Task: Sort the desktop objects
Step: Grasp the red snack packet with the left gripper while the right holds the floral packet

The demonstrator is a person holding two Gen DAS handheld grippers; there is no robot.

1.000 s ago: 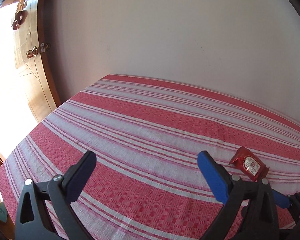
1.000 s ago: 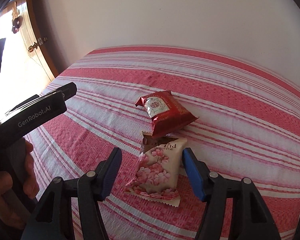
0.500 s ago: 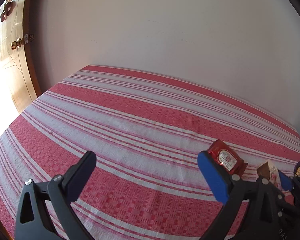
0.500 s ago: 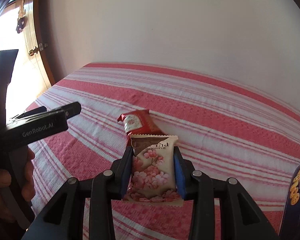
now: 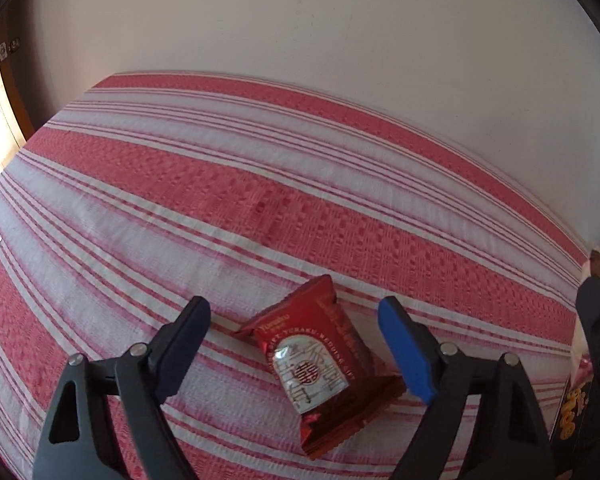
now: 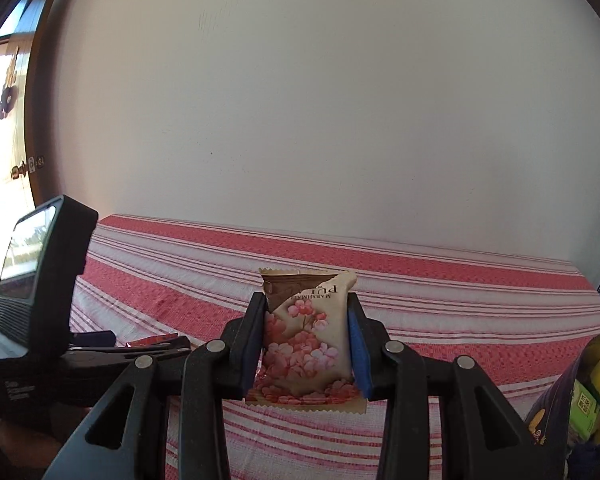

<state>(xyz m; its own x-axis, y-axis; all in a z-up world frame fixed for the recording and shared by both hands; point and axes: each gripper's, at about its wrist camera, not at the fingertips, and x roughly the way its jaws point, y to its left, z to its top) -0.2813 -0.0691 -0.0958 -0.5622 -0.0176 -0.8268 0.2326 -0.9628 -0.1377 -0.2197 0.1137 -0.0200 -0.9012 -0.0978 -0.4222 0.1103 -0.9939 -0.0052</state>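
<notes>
The right tool (image 6: 306, 350) is clamped on the floral snack packet (image 6: 308, 340), held clear above the striped table (image 6: 460, 300), while the left tool (image 5: 294, 350), jaws closing but not touching, straddles the red snack packet (image 5: 320, 372) lying flat near the table's front edge.

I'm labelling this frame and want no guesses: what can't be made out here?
- Dark box, right wrist view: cut off by the frame edge; its contents only partly seen.
- Red packet, right wrist view: mostly hidden behind the left gripper.
- Floral packet, left wrist view: cut off at the edge.
</notes>
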